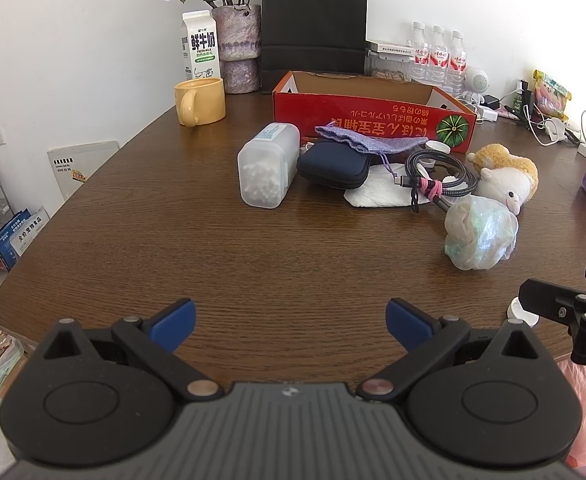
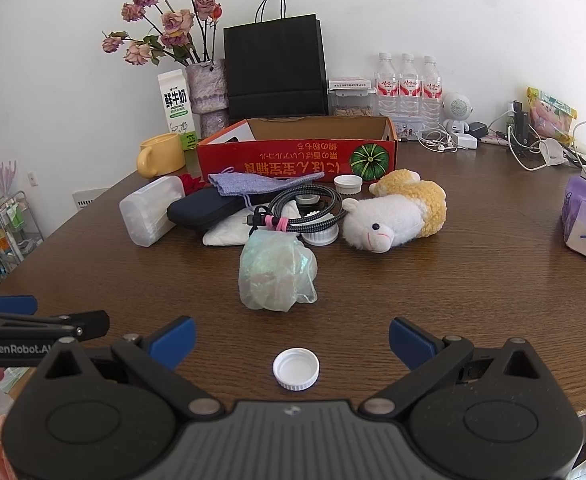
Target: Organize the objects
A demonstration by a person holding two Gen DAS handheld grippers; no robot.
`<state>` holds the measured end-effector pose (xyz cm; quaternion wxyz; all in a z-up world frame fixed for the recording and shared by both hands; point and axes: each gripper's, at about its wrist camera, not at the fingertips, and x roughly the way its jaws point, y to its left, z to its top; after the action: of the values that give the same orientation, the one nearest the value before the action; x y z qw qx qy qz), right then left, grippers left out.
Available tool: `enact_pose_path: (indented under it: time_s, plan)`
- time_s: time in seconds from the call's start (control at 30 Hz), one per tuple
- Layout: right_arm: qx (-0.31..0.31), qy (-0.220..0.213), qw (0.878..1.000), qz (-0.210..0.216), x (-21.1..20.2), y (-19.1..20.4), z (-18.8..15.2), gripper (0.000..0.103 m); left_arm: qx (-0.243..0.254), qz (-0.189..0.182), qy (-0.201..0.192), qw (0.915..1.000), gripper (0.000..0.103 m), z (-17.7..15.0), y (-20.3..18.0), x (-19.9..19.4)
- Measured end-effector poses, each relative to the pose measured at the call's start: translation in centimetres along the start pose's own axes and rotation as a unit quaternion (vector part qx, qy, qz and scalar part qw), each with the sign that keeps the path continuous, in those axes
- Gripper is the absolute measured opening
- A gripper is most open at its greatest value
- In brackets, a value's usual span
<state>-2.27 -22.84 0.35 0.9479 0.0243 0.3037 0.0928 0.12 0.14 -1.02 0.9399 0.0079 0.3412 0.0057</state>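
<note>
Red box [image 2: 297,160] prints upside-down Japanese — both grippers, left [image 1: 291,326] and right [image 2: 291,342], gape empty.

The near half of the wooden table [image 1: 173,216] lay bare, giving open passage from its edge toward the clutter. In the right wrist view a white bottle cap [image 2: 296,369] sat between the spread fingers of the right gripper [image 2: 292,343], and a crumpled plastic bag [image 2: 277,272] stood just beyond it, in front of the coiled cable [image 2: 305,208] and plush sheep [image 2: 393,216]. A clear cotton-swab box [image 1: 268,168] and dark zip case [image 1: 333,164] blocked the way to the red cardboard box [image 1: 373,114].
</note>
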Motion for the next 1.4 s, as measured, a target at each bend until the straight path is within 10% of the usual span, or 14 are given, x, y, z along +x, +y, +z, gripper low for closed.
enact_pose_path:
  time_s: [0.47, 0.83, 1.17, 1.33, 1.4]
  plan:
    - [-0.007, 0.021, 1.0, -0.002, 0.6, -0.3, -0.9, 0.103, -0.003, -0.009, 0.017, 0.9998, 0.103, -0.6, -0.1, 0.8]
    - [-0.003, 0.044, 0.999, 0.006, 2.6, -1.4, -1.9, 0.074, 0.001, -0.015, 0.034, 0.9993, 0.103, -0.8, -0.6, 2.2]
    - [-0.049, 0.029, 0.998, 0.005, 2.8, -1.3, -2.3, 0.07, 0.006, -0.018, 0.042, 0.9989, 0.103, -0.7, -1.4, 2.8]
    - [-0.051, 0.017, 0.998, 0.018, 2.5, -2.0, -2.3, 0.029, 0.011, -0.024, 0.042, 0.9988, 0.103, -0.5, -2.2, 2.9]
    - [-0.045, 0.016, 0.998, 0.033, 2.4, -2.4, -2.2, 0.028, 0.013, -0.028, 0.038, 0.9988, 0.103, -0.4, -2.5, 2.9]
